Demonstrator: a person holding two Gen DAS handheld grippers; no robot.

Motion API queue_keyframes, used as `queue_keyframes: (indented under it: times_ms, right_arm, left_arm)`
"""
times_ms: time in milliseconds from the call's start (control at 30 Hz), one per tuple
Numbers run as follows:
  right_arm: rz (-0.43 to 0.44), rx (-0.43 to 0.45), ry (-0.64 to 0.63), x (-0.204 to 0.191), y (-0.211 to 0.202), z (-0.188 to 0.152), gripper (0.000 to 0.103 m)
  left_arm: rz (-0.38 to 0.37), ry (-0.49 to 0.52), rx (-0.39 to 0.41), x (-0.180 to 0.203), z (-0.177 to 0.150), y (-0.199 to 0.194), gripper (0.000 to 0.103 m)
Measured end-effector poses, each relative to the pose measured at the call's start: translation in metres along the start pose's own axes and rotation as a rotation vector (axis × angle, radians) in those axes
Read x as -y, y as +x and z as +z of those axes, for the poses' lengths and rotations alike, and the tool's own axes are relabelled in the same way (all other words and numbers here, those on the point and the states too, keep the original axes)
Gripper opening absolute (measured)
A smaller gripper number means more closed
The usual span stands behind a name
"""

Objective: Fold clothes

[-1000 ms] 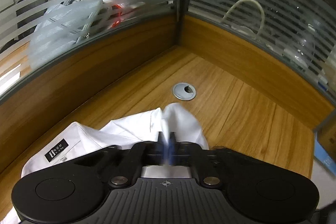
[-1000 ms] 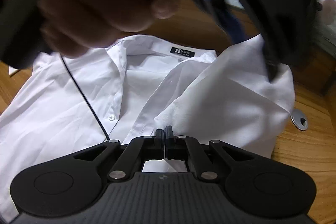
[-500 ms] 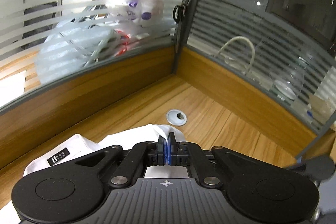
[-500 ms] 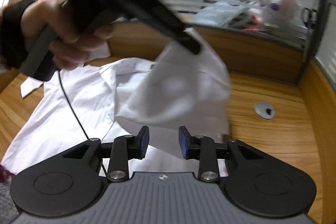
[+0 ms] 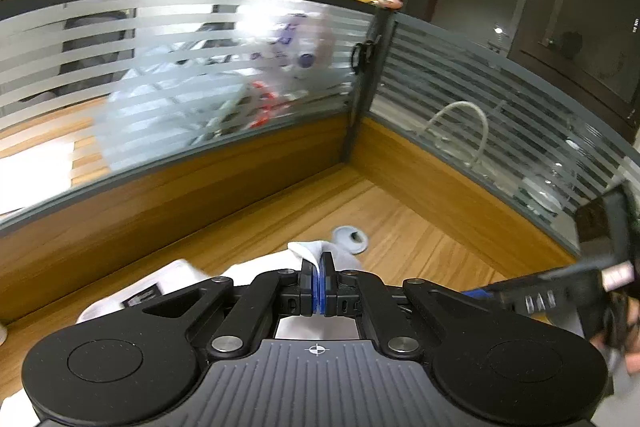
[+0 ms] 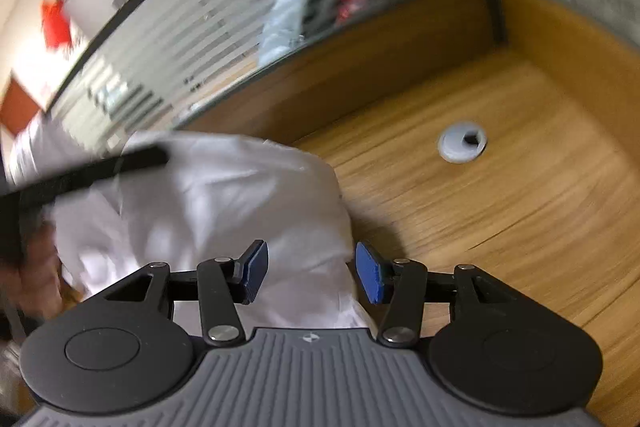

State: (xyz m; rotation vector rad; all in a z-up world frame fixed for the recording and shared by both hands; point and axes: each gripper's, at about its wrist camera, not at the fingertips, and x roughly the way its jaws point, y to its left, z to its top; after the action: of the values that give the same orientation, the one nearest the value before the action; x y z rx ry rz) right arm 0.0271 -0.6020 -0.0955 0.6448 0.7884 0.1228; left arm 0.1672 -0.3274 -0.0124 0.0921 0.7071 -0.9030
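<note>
The left claw (image 5: 319,281) pinches a fold of the white shirt (image 6: 240,211) lying toward the tabletop's (image 6: 500,211) back corner, while the right claw (image 6: 311,271), spread and empty, hovers directly over the cloth's near edge.

You've got bare desk (image 6: 500,219) right of the white shirt (image 6: 240,211), only the flush cable grommet (image 6: 463,141) there. Partition walls (image 5: 248,163) box in the corner ahead. Your left gripper (image 6: 92,175) crosses above the shirt's left side.
</note>
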Motion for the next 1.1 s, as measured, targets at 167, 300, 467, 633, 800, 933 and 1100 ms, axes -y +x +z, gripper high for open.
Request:
queue_keyframes:
  times_ms: [167,300,467,633,800,933,1100]
  right_arm:
    - [0.059,-0.035,0.232,0.026,0.032,-0.003,0.055]
    - [0.071,-0.069,0.351,0.038,0.063,-0.012,0.058]
    - [0.082,-0.115,0.447,0.047,0.103,-0.019,0.065]
    - [0.121,-0.111,0.533,0.05,0.133,-0.02,0.073]
    - [0.136,-0.113,0.631,0.053,0.155,-0.022,0.062]
    - [0.166,-0.081,0.65,0.046,0.153,-0.018,0.001]
    - [0.135,0.044,0.601,0.031,0.112,-0.001,0.001]
  left_arm:
    - [0.069,-0.051,-0.044,-0.027,-0.025,-0.01,0.003]
    - [0.126,-0.116,-0.107,-0.051,-0.056,-0.01,0.003]
    - [0.171,-0.175,-0.17,-0.069,-0.086,-0.003,0.004]
    - [0.187,-0.176,-0.18,-0.07,-0.091,0.007,0.004]
    - [0.203,-0.176,-0.19,-0.071,-0.096,0.018,0.004]
    - [0.214,-0.177,-0.195,-0.071,-0.099,0.025,0.004]
    - [0.185,-0.184,-0.139,-0.067,-0.093,0.018,0.021]
